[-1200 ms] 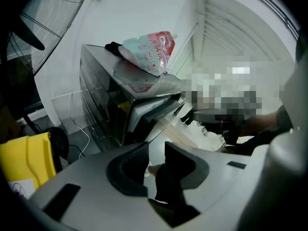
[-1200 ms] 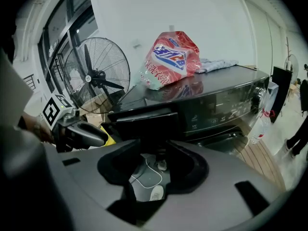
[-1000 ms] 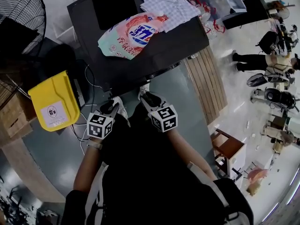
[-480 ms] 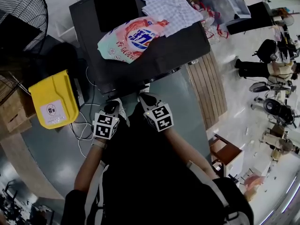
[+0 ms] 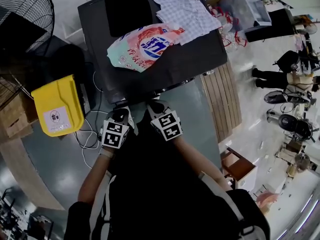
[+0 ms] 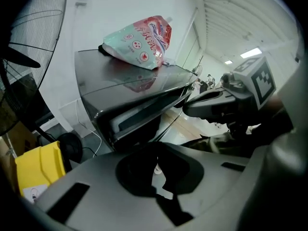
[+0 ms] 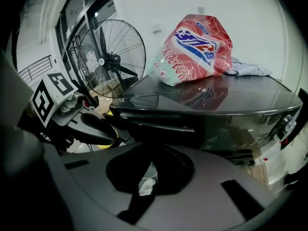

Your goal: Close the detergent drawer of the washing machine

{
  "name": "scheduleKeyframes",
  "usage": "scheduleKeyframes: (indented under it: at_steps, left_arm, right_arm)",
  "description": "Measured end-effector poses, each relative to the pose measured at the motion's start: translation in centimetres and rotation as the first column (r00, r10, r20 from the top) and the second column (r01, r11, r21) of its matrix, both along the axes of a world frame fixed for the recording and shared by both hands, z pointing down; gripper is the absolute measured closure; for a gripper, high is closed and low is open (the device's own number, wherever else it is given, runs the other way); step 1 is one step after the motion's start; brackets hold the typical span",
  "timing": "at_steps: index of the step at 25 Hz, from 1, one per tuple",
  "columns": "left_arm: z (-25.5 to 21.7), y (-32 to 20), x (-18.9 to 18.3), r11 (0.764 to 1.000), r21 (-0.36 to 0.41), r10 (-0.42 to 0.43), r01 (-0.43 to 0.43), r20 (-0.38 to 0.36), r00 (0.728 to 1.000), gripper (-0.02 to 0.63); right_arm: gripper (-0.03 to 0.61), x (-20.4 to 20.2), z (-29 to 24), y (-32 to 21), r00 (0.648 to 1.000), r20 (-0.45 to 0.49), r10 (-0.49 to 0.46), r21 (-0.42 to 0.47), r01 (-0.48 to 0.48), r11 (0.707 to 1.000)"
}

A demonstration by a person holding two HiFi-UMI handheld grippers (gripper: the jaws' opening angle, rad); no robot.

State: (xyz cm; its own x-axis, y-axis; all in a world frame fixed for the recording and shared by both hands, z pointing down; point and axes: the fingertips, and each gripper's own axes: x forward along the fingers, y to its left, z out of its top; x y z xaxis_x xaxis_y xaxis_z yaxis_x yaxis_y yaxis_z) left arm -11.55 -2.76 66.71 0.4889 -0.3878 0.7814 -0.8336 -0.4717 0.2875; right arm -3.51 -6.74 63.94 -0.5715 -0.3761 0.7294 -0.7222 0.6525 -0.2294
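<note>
The dark washing machine (image 5: pixel 172 66) stands in front of the person, its front edge running left to right across the head view. In the left gripper view a long, pale-lined slot under that front edge looks like the detergent drawer (image 6: pixel 137 117). Its long axis follows the machine's front and its face is turned toward the person. Whether it sits flush or stands a little proud cannot be told. The person leans over with both forearms reaching forward and down, elbows bent and hands side by side just short of the machine's front edge. To the left a large black fan (image 5: pixel 25 9) stands against the wall, and a yellow bin (image 5: pixel 57 106) sits on the floor beside the machine. On the machine's top lie a black slab-like item (image 5: pixel 127 9), a checked cloth (image 5: pixel 185 9) and a pink and mint detergent bag (image 5: pixel 145 44). The bag lies toward the front, above and behind the drawer. The left tool (image 5: pixel 120 115) points steeply down at the machine's front. The drawer is just ahead of it and slightly above its tips, not touching them. Its jaws are closed together on nothing (image 6: pixel 157 160). The right tool (image 5: pixel 155 105) is angled the same way close beside it, near the middle of the front edge. Its jaws have just drawn fully together, with nothing between them (image 7: pixel 150 170).
</note>
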Motion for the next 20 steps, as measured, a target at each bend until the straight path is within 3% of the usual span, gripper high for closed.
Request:
scheduleKeyframes:
  at_steps: [9,20]
  left_arm:
    - [0.9,-1.0,0.1,1.000,-0.008,0.006,-0.006,0.003,1.000,0.603]
    - [1.8,-1.4,0.3,0.996,-0.090,-0.007,0.003,-0.037,0.999,0.603]
  right_arm:
    - [0.561,-0.2,0.8,-1.0,1.000,0.014,-0.001,-0.044,0.001,0.999]
    - [0.563,-0.7,1.9,-1.3,0.999,0.025,-0.033,-0.138,0.036,0.990]
